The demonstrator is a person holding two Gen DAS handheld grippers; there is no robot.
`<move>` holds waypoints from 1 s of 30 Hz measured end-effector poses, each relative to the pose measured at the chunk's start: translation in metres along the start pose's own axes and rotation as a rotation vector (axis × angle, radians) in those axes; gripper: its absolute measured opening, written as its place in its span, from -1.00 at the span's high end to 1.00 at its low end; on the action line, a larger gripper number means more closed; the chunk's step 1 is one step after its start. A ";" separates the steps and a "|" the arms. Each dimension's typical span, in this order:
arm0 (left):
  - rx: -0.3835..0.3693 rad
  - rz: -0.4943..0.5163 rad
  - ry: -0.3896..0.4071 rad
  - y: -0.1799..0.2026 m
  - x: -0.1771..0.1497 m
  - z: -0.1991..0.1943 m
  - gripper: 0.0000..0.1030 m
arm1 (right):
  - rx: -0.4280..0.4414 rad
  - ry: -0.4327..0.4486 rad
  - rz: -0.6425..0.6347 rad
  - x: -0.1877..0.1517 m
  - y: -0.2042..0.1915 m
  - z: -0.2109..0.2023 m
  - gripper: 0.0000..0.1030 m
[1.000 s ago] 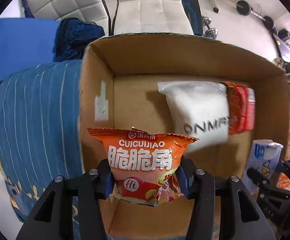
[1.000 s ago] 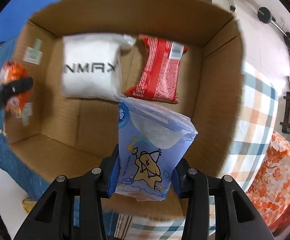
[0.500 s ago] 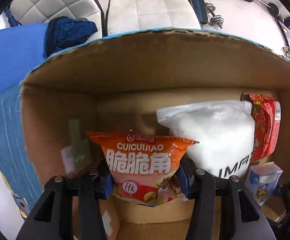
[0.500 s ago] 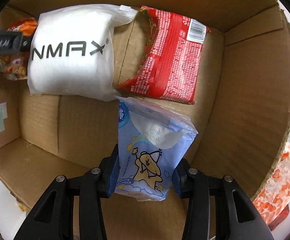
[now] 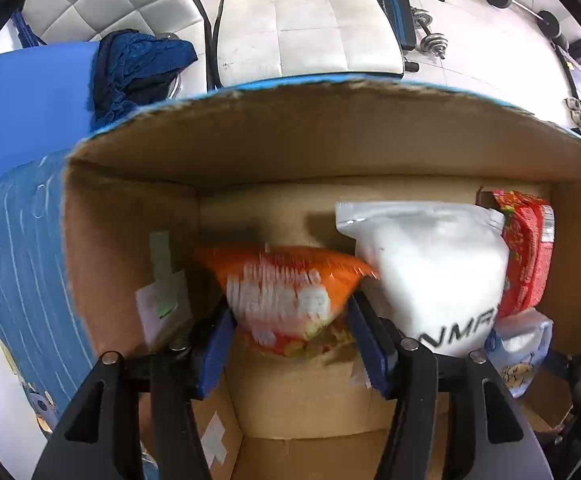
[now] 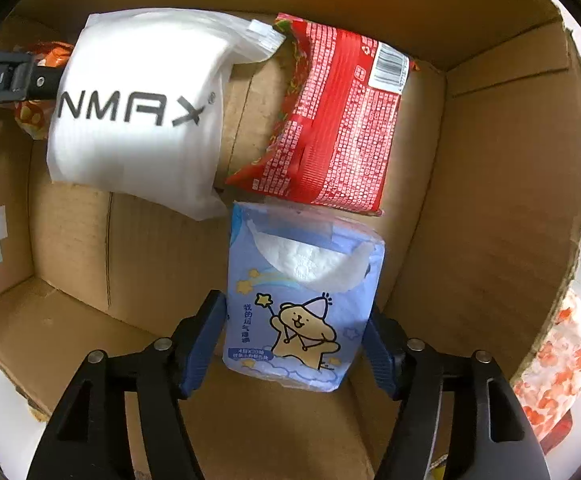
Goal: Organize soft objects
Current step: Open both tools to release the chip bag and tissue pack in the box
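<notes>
Cardboard box (image 6: 502, 200) fills both views, open top, both grippers reaching inside.

Left gripper (image 5: 290, 344): jaws spread, blue pads either side of orange snack bag (image 5: 290, 292). Bag motion-blurred, so cannot tell for sure whether pads touch it; looks let go, bag low in the box near the left wall. White label sticker (image 5: 162, 300) on that wall, just left of the bag.

Right gripper (image 6: 296, 340): jaws spread too, visible gap between each blue pad and blue tissue pack (image 6: 302, 296). Pack not clamped; sits on the box floor between the fingers, cartoon bear print facing up, white tissue showing through the clear window at its far end.

Already in the box:
- white NMAX pouch (image 6: 138, 112), lying against the far wall, middle of the box. Touches the orange snack bag on one side in the left wrist view.
- red snack packet (image 6: 334, 128), beside the pouch, barcode at far end, near corner overlapping the tissue pack's far edge.

Left gripper's black finger and part of the orange bag visible at the left edge of the right wrist view, behind the pouch.

Outside the box: blue striped cloth (image 5: 22, 264) under it, dark blue knit fabric (image 5: 134, 64), white quilted chair (image 5: 306, 16), dumbbells (image 5: 430, 36) on floor; orange floral cloth (image 6: 562, 364) past the right wall.
</notes>
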State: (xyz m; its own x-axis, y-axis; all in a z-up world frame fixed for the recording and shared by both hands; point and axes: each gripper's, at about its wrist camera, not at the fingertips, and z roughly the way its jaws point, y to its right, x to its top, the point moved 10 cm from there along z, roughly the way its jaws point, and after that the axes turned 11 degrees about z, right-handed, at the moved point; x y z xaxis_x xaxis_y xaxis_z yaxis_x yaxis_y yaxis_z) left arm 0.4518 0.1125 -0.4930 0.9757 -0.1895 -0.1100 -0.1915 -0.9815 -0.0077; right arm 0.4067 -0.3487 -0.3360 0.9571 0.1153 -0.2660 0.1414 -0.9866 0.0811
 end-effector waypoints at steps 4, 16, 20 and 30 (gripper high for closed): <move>-0.005 -0.003 0.024 -0.002 -0.007 -0.015 -0.10 | -0.002 0.015 0.000 0.000 -0.001 -0.013 -0.38; -0.044 -0.036 0.175 -0.003 -0.057 -0.079 -0.16 | 0.080 0.122 0.050 -0.025 0.003 -0.061 -0.69; -0.048 -0.059 0.218 -0.002 -0.078 -0.092 -0.45 | 0.099 0.170 0.084 -0.034 0.005 -0.073 -1.00; -0.131 -0.150 0.378 0.016 -0.127 -0.133 -0.98 | 0.151 0.357 0.168 -0.079 0.013 -0.123 -1.00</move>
State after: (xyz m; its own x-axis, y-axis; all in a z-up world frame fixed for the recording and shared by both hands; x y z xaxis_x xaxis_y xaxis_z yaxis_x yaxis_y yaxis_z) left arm 0.3386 0.1171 -0.3466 0.9668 -0.0179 0.2548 -0.0534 -0.9897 0.1328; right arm 0.3638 -0.3570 -0.1961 0.9950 -0.0418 0.0905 -0.0370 -0.9979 -0.0539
